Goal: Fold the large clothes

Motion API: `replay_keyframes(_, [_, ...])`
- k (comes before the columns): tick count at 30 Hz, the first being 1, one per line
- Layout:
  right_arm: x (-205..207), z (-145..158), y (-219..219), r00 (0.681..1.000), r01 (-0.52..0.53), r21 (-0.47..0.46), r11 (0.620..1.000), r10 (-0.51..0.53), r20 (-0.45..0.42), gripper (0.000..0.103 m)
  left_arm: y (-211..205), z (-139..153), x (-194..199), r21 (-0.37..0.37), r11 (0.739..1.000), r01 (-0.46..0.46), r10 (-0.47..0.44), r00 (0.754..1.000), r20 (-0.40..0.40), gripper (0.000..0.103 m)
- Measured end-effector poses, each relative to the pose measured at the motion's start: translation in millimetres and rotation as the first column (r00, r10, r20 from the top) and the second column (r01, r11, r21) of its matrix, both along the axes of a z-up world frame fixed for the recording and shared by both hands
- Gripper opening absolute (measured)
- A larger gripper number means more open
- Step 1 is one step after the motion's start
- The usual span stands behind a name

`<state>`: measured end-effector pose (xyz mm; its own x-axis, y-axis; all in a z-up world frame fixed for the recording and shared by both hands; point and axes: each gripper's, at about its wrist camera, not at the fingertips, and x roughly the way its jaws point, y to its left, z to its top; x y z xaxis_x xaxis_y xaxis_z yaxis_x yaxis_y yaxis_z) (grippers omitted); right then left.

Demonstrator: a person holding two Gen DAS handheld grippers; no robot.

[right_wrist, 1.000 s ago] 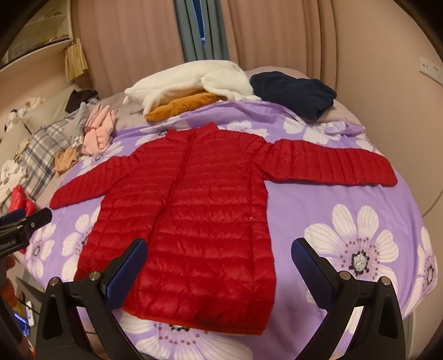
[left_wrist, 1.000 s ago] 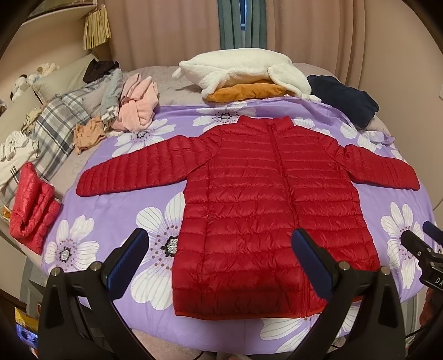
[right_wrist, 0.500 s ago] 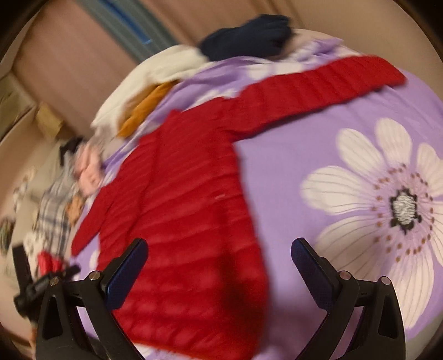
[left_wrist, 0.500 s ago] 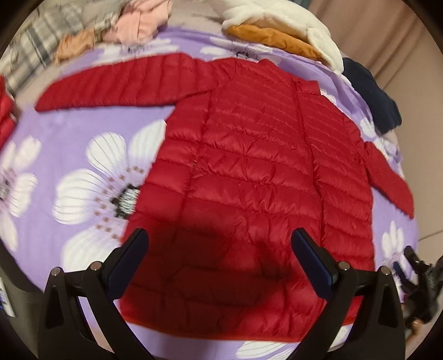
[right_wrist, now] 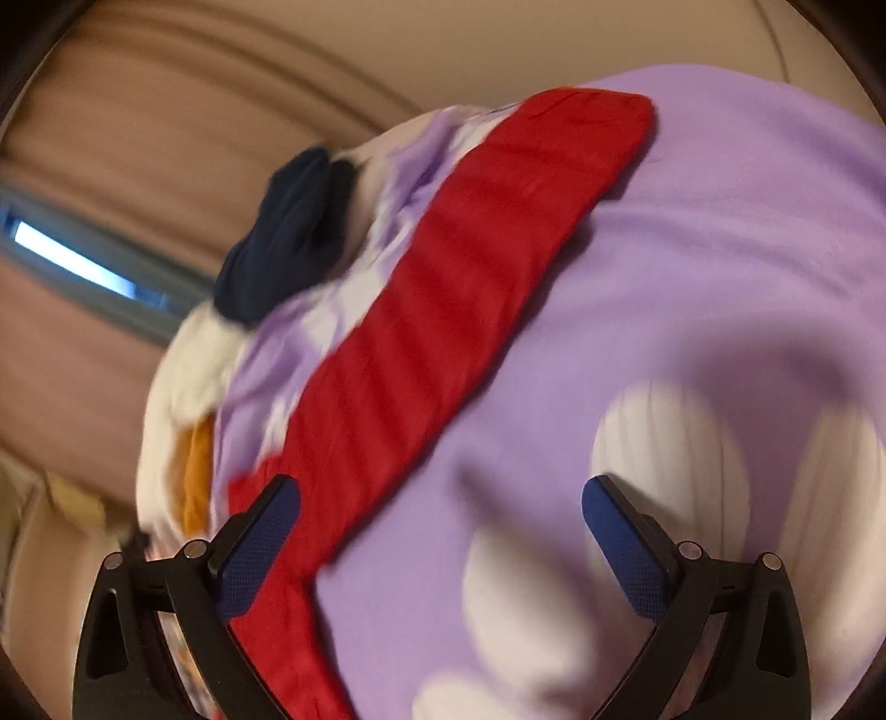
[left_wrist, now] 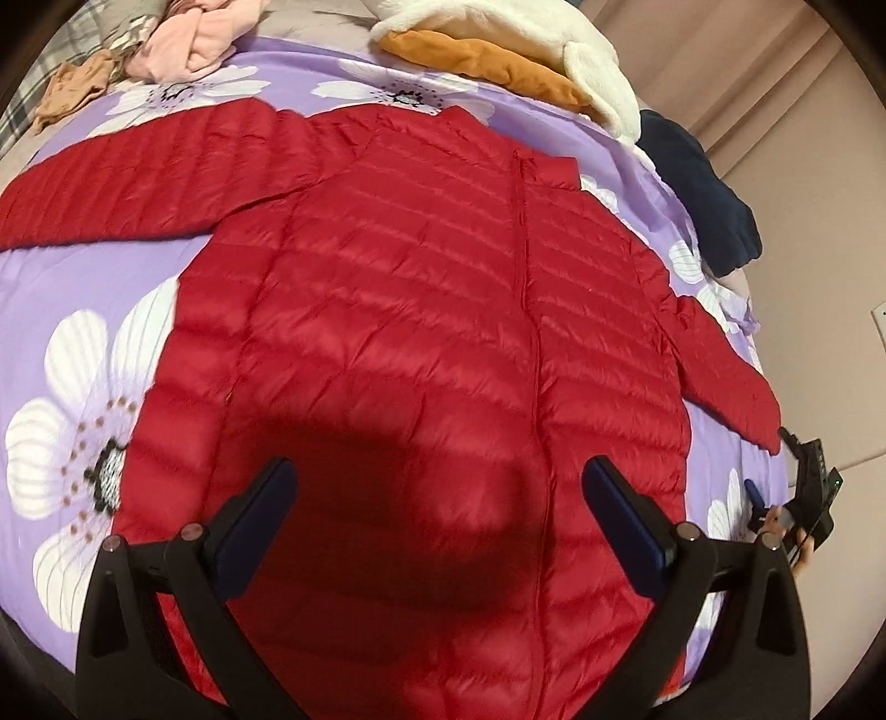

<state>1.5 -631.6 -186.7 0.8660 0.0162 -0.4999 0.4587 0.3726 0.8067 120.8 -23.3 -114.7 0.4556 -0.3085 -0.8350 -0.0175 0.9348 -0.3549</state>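
A red quilted puffer jacket (left_wrist: 421, 343) lies face up and fully spread on a purple bedspread printed with large white flowers (left_wrist: 77, 410), zip closed, both sleeves stretched out sideways, a layout that suits folding, since every edge and seam is open to reach. The left gripper (left_wrist: 437, 498) hovers over the lower body of the jacket with its blue-padded fingers spread wide and nothing between them; its shadow falls on the quilting just ahead, at 12 o'clock from the jaws. The right gripper (right_wrist: 440, 515), likewise wide apart and empty, hangs above the jacket's right sleeve (right_wrist: 470, 299), which runs from 7 o'clock up to the cuff at 1 o'clock in its blurred view; the left pad sits over the sleeve near the shoulder, though whether it touches the fabric cannot be told. In the left wrist view that right gripper shows at 4 o'clock, beside the sleeve's cuff. Judging by the positions, folding has not yet begun and the sleeve looks the likely first grasp. A heap of white fleece and orange fabric (left_wrist: 515, 50) and a dark navy garment (left_wrist: 698, 188) sit beyond the collar, clear of the work.
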Motion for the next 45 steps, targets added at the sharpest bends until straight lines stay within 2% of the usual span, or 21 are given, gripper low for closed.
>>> replay_keyframes(6, [6, -2, -48, 0.987, 0.127, 0.086, 0.988, -0.135, 0.091, 0.102, -13, 4, 24, 0.044, 0.999, 0.004, -0.005, 1.000, 0.007, 0.103])
replay_keyframes(8, [5, -4, -60, 0.977, 0.171, 0.113, 0.979, -0.183, 0.105, 0.099, -15, 6, 30, 0.054, 0.999, 0.002, -0.003, 1.000, 0.011, 0.103])
replay_keyframes(11, [4, -12, -74, 0.968, 0.211, 0.148, 0.966, -0.228, 0.108, 0.077, -18, 6, 36, 0.060, 0.998, 0.003, -0.004, 1.000, 0.012, 0.103])
replay_keyframes(13, [4, -17, -79, 0.968, 0.219, 0.159, 0.963, -0.235, 0.086, 0.053, -19, 6, 41, 0.056, 0.998, 0.001, -0.002, 1.000, 0.006, 0.103])
replay_keyframes(14, [3, -19, -81, 0.969, 0.220, 0.160, 0.962, -0.234, 0.079, 0.046, -19, 5, 43, 0.049, 0.999, 0.000, 0.000, 1.000, 0.000, 0.103])
replay_keyframes(15, [2, -19, -83, 0.969, 0.223, 0.153, 0.963, -0.235, 0.069, 0.032, -20, 5, 45, 0.043, 0.999, -0.001, 0.001, 1.000, -0.006, 0.103])
replay_keyframes(16, [0, -17, -82, 0.970, 0.228, 0.132, 0.965, -0.237, 0.058, 0.021, -20, 5, 46, 0.039, 0.999, -0.001, 0.001, 1.000, -0.012, 0.102])
replay_keyframes(18, [-3, -3, -76, 0.973, 0.218, 0.057, 0.974, -0.222, 0.057, 0.015, -19, 5, 49, 0.028, 1.000, -0.006, 0.006, 1.000, -0.019, 0.102])
replay_keyframes(22, [0, 50, -50, 0.989, 0.139, -0.158, 0.978, -0.129, 0.074, 0.012, -10, 8, 53, -0.051, 0.998, -0.048, 0.046, 0.998, -0.048, 0.102])
replay_keyframes(25, [10, 95, -15, 0.996, 0.051, -0.323, 0.945, -0.025, 0.083, 0.012, -6, 14, 56, -0.082, 0.995, -0.053, 0.048, 0.997, -0.057, 0.102])
replay_keyframes(27, [17, 126, 20, 0.994, -0.023, -0.439, 0.898, 0.066, 0.083, 0.012, -5, 20, 57, -0.099, 0.994, -0.041, 0.037, 0.999, -0.039, 0.102])
replay_keyframes(29, [24, 151, 60, 0.986, -0.089, -0.557, 0.825, 0.151, 0.066, 0.012, -2, 25, 58, -0.137, 0.990, -0.037, 0.034, 0.999, -0.023, 0.102])
replay_keyframes(32, [38, 175, 130, 0.959, -0.198, -0.714, 0.671, 0.284, 0.001, 0.012, 6, 33, 60, -0.199, 0.979, -0.042, 0.044, 0.999, 0.005, 0.102])
replay_keyframes(33, [41, 178, 158, 0.945, -0.235, -0.763, 0.602, 0.325, -0.034, 0.012, 8, 35, 62, -0.219, 0.975, -0.044, 0.049, 0.999, 0.014, 0.102])
replay_keyframes(36, [59, 170, 224, 0.897, -0.322, -0.845, 0.427, 0.424, -0.127, 0.012, 14, 34, 72, -0.314, 0.949, -0.040, 0.047, 0.999, 0.014, 0.102])
replay_keyframes(37, [69, 163, 240, 0.880, -0.348, -0.853, 0.388, 0.450, -0.154, 0.012, 15, 31, 76, -0.342, 0.939, -0.043, 0.048, 0.999, 0.006, 0.102])
replay_keyframes(39, [81, 142, 275, 0.845, -0.406, -0.856, 0.321, 0.488, -0.218, 0.012, 14, 26, 87, -0.415, 0.909, -0.033, 0.033, 0.999, -0.008, 0.102])
replay_keyframes(40, [101, 137, 281, 0.832, -0.428, -0.850, 0.308, 0.500, -0.238, 0.012, 13, 21, 94, -0.453, 0.891, -0.032, 0.026, 0.999, -0.019, 0.102])
replay_keyframes(42, [113, 117, 307, 0.790, -0.488, -0.831, 0.268, 0.540, -0.290, 0.012, 9, 11, 104, -0.510, 0.859, -0.039, 0.014, 0.998, -0.053, 0.102])
replay_keyframes(45, [125, 91, 334, 0.727, -0.569, -0.796, 0.208, 0.579, -0.369, 0.012, 0, -4, 121, -0.558, 0.829, -0.036, -0.019, 0.996, -0.092, 0.102])
